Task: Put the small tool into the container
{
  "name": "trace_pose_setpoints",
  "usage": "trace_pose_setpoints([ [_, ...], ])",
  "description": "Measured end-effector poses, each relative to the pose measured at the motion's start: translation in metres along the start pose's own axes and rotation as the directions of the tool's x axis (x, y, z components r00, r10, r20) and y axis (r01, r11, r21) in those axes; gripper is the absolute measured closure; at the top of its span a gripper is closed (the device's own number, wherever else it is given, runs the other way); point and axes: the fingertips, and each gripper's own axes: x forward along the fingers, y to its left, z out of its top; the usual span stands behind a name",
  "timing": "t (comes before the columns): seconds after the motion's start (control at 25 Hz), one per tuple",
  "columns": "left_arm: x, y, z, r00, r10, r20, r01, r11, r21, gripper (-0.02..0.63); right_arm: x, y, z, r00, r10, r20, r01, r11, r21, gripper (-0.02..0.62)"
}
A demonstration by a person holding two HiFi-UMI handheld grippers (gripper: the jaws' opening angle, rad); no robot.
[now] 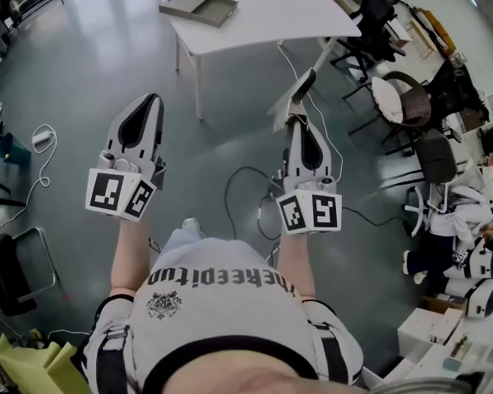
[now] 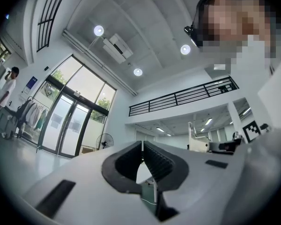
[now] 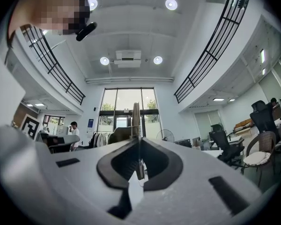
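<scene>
Small tool: thin, flat, metal-looking blade, dark at far end. Pinched at near end by right gripper, short of the white table. Judged light, stiff, slick-faced; best gripped across flat faces, as held.
Left gripper: pressed together on nothing, also short of the table. Pads dark, ribbed, rubber-like.
Container: shallow, rectangular, grey-brown tray; lay on table's far-left corner.

Open floor up to white table; container occupies its left corner. Cable loops underfoot; chairs crowd right.
</scene>
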Motion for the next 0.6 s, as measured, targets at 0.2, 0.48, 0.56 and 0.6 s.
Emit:
trace_pose_setpoints([
  [0.2,0.008,0.027,-0.001,1.0,-0.019,0.005,0.019,1.0,0.01,0.592,0.021,0.013,-0.008,1.0,-0.014,0.017,0.014,1.0,0.001,0.592],
  [0.48,0.025,0.048,-0.007,1.0,-0.029,0.006,0.029,1.0,0.006,0.592,0.046,0.015,-0.02,1.0,-0.017,0.006,0.017,1.0,0.001,0.592],
  [0.56,0.035,0.055,-0.012,1.0,-0.027,0.002,0.027,1.0,-0.002,0.592,0.058,0.012,-0.023,1.0,-0.017,0.005,0.017,1.0,-0.004,0.592],
  [0.6,0.041,0.059,-0.016,1.0,-0.026,-0.001,0.026,1.0,-0.004,0.592,0.065,0.009,-0.025,1.0,-0.016,0.004,0.016,1.0,-0.003,0.592],
])
